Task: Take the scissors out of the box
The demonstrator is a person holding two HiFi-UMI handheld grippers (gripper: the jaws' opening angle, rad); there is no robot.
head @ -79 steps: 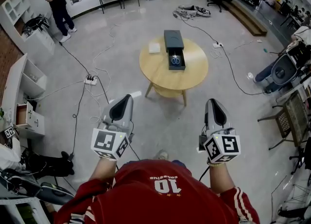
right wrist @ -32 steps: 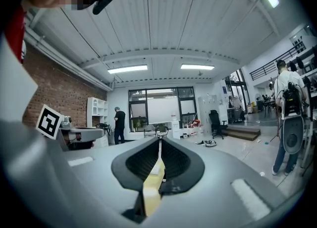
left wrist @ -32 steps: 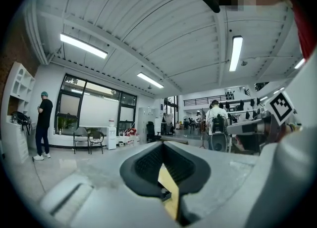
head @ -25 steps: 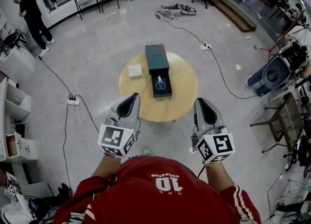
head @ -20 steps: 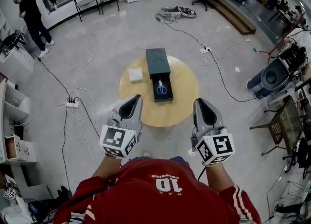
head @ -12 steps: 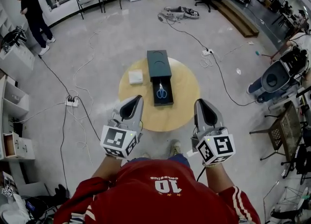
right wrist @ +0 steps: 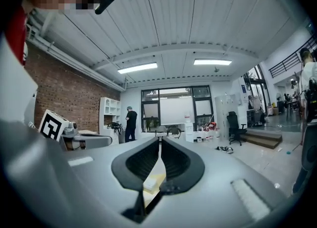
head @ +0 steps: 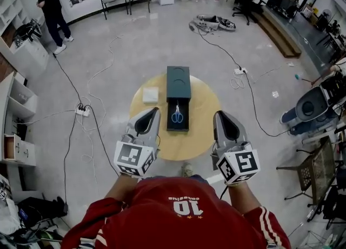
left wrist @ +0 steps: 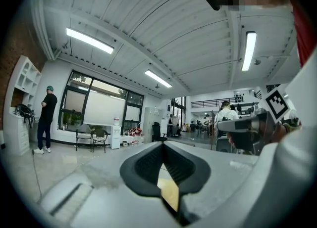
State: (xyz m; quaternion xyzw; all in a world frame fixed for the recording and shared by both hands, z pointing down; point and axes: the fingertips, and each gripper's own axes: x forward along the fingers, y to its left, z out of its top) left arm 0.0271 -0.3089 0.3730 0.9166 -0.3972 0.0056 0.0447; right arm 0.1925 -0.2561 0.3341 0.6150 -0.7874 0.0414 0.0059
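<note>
While held out short of the box, left gripper [head: 152, 112] and right gripper [head: 218, 116] empty, fingers pressed together on each. Beyond, round light-wood surface [head: 203, 134]. On it, dark green rectangular box [head: 178, 79], tray slid open, blue-handled scissors [head: 177, 115] lying inside. Nothing done yet: reach, grasp and lift-out all left.

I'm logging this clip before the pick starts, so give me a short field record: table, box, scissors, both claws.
table: round, wooden, in front of the person
box: dark, on the table, open half nearest the person
scissors: blue-handled, lying in the open half
left claw: shut, empty
right claw: shut, empty
</note>
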